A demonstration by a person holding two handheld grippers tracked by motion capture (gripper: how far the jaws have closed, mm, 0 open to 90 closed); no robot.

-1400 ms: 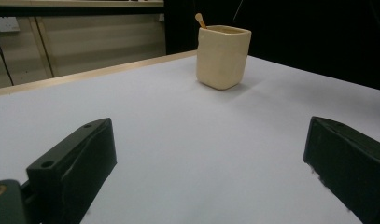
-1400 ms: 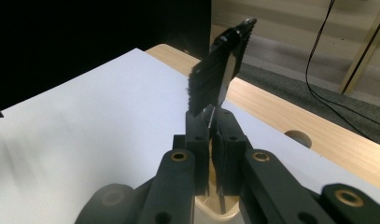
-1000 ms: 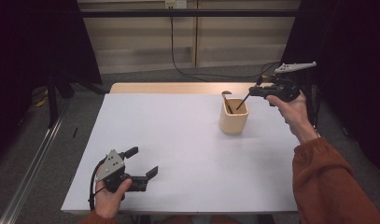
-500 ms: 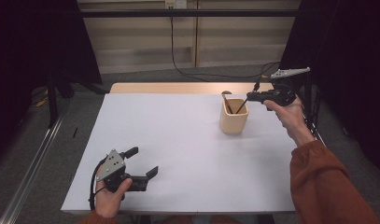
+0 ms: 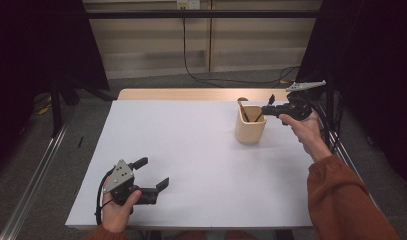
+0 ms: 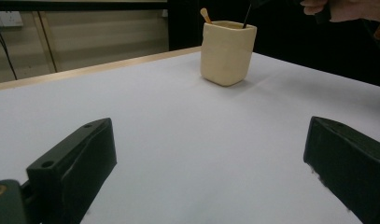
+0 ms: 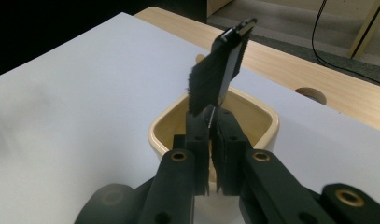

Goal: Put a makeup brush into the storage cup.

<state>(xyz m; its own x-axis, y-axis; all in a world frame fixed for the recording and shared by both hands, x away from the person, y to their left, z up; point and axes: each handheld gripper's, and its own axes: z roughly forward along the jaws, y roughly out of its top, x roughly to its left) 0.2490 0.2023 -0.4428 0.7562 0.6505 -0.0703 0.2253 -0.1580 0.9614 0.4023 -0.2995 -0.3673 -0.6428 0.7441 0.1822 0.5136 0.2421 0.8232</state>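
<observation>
A cream cup (image 5: 250, 131) stands on the white table top (image 5: 191, 150) at the right. My right gripper (image 5: 271, 111) hovers over its right rim, shut on the thin handle of a black brush (image 5: 271, 99). In the right gripper view the bristle head (image 7: 220, 70) sticks up past my gripper (image 7: 211, 126), with the cup (image 7: 257, 121) just beyond. The handle's lower end (image 6: 246, 16) dips into the cup (image 6: 227, 53). A wooden utensil (image 5: 242, 107) also stands in the cup. My left gripper (image 5: 153, 172) rests open at the front left, nothing between its jaws (image 6: 211, 154).
A strip of bare wood (image 5: 191, 94) runs along the table's far edge. Dark curtains and a metal post (image 5: 331, 85) stand close behind my right hand. Cables (image 5: 201, 75) lie on the floor beyond the table.
My right gripper has come down and slightly left with the brush, closer to the cup's rim. The left gripper has stayed put.
</observation>
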